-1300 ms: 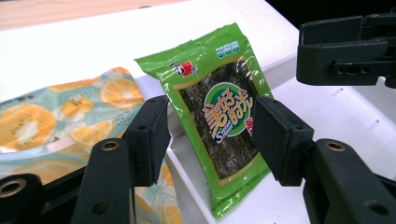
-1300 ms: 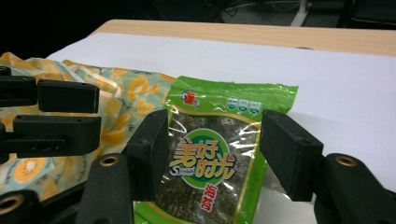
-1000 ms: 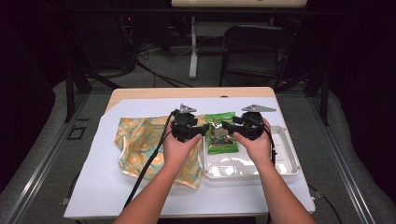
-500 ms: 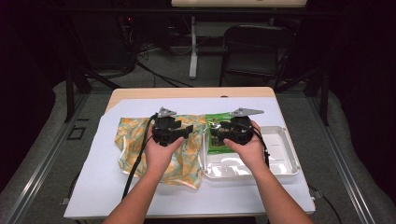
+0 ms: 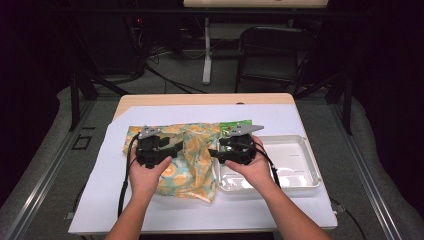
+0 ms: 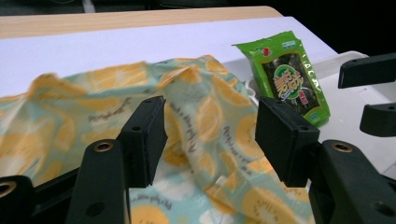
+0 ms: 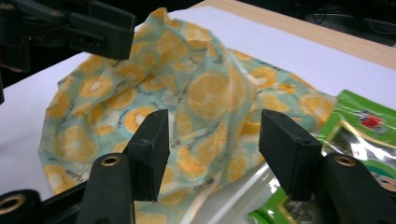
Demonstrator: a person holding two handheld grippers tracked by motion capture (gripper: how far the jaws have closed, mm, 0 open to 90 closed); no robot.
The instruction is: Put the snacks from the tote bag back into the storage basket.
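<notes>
A dark room with cables and a chair [image 5: 270, 52] on the floor lies beyond a wooden counter [image 5: 200, 99], most of it under a white sheet [image 5: 100, 200]. A bag [image 5: 192, 165] printed with orange slices on pale blue-green lies crumpled left of centre on the sheet. Its right edge touches a white tray [image 5: 300, 165] that sits at the right. A green snack pack [image 5: 235, 126] lies at the far left corner of the tray, just beside the bag's far right corner.

The left tongs [image 5: 172, 150] hover over the left part of the bag, pointing right. Their jaws have just been opening and now stand wide. In the left gripper view the left tongs [image 6: 210, 135] hold nothing; the bag [image 6: 205, 116] lies past them and the pack [image 6: 289, 84] rests against the tray [image 6: 355, 112] farther off.

The right tongs [image 5: 216, 155] are at the tray's left rim, pointing left toward the bag. In the right gripper view the right tongs [image 7: 212, 144] also stand wide with nothing between them, the bag [image 7: 205, 93] bulging up beyond and the pack [image 7: 369, 140] at the right. The two tongs face each other across the bag, apart.
</notes>
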